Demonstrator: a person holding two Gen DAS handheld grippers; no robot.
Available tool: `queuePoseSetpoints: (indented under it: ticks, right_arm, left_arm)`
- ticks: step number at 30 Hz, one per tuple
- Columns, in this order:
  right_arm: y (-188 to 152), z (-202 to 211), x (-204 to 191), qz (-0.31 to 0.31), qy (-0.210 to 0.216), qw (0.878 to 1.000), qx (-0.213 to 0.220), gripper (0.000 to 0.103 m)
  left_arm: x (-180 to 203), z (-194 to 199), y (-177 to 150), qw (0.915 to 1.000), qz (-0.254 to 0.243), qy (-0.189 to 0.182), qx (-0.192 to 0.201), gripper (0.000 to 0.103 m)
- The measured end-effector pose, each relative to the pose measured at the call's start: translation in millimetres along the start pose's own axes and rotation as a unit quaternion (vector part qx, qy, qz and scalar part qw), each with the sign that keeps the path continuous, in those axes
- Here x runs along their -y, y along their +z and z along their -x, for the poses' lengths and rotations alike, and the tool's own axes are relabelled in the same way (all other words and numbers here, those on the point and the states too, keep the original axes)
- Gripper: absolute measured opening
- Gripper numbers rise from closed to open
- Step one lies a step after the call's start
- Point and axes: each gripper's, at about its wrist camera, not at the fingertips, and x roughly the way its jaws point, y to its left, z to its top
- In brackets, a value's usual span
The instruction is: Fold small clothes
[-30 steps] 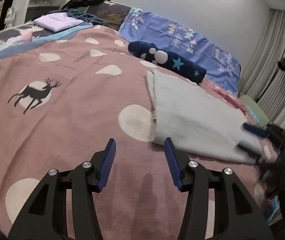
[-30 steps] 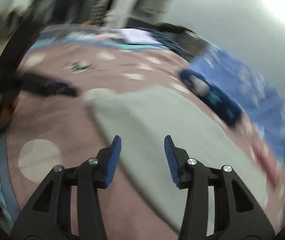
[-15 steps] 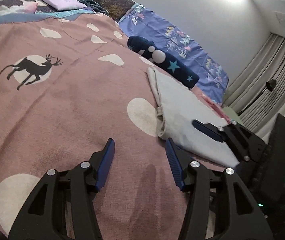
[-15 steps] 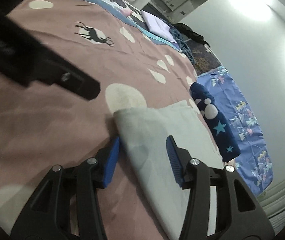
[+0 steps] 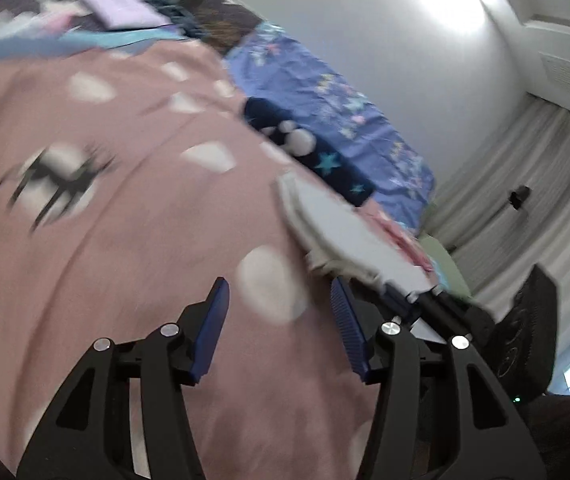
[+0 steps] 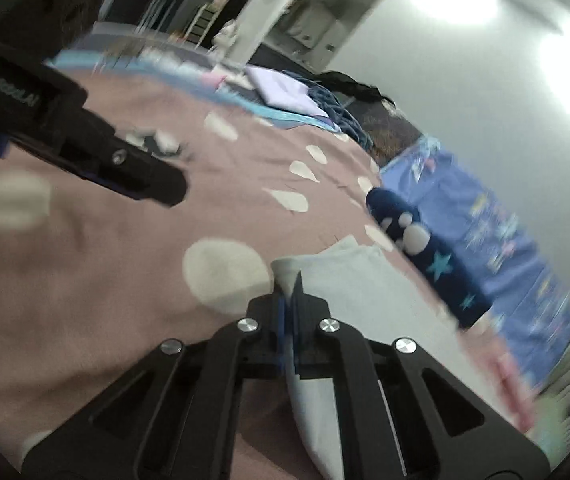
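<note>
Closest, in the right wrist view: right gripper point(image 6: 291, 300), pinched tight on the near edge of the grey cloth point(image 6: 361, 284), with cloth caught between the blue pads. Grey cloth lying folded and flat on the pink blanket point(image 6: 105, 288), just beside a big pale spot point(image 6: 225, 276).

In the left wrist view: left gripper point(image 5: 281, 308), jaws about half way apart and opening, nothing between them but pink blanket point(image 5: 125, 260) and a pale spot point(image 5: 271, 286). Not touching the grey cloth point(image 5: 337, 224), which lies a little ahead and to the right, gripped at its near corner by the right gripper point(image 5: 413, 300).

Further off: dark blue roll with stars point(image 5: 313, 152), just past the grey cloth. Black deer shape point(image 5: 61, 176) on the blanket, blurry, off to the left. Behind the roll, a blue patterned sheet point(image 5: 325, 96). At the far end of the bed, a pale purple folded thing point(image 5: 121, 8) with more clothes around it, too blurry to tell apart. Grey curtains point(image 5: 533, 184) far away on the right.
</note>
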Motion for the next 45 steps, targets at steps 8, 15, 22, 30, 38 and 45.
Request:
queuePoseSetpoints:
  ticks: [8, 15, 22, 30, 38, 45]
  right_arm:
    - [-0.2, -1.4, 10.2, -0.069, 0.042, 0.996, -0.023, 0.003]
    - [1.8, -4.7, 21.6, -0.116, 0.074, 0.99, -0.032, 0.003]
    - [1.1, -10.3, 12.9, -0.105, 0.088, 0.99, -0.04, 0.003]
    - [1.5, -19.4, -8.5, -0.061, 0.092, 0.991, -0.07, 0.003]
    - [-0.1, -14.9, -12.5, -0.052, 0.092, 0.991, -0.077, 0.007]
    - [-4.0, 1.9, -20.1, -0.02, 0.062, 0.995, -0.07, 0.033]
  left_arm:
    - [-15.8, -140.7, 70.2, 0.9834, 0.05, -0.075, -0.157, 0.07]
    - [-4.7, -226.6, 104.1, 0.9779, 0.043, -0.093, -0.182, 0.054]
    - [-16.8, -243.7, 106.5, 0.9792, 0.055, -0.124, -0.151, 0.006]
    - [-25.1, -232.9, 113.3, 0.9863, 0.063, -0.105, -0.111, 0.006]
    - [-31.9, -235.2, 110.8, 0.9811, 0.073, -0.121, -0.132, 0.013]
    - [-26.2, -227.3, 107.6, 0.9781, 0.043, -0.136, -0.151, 0.04]
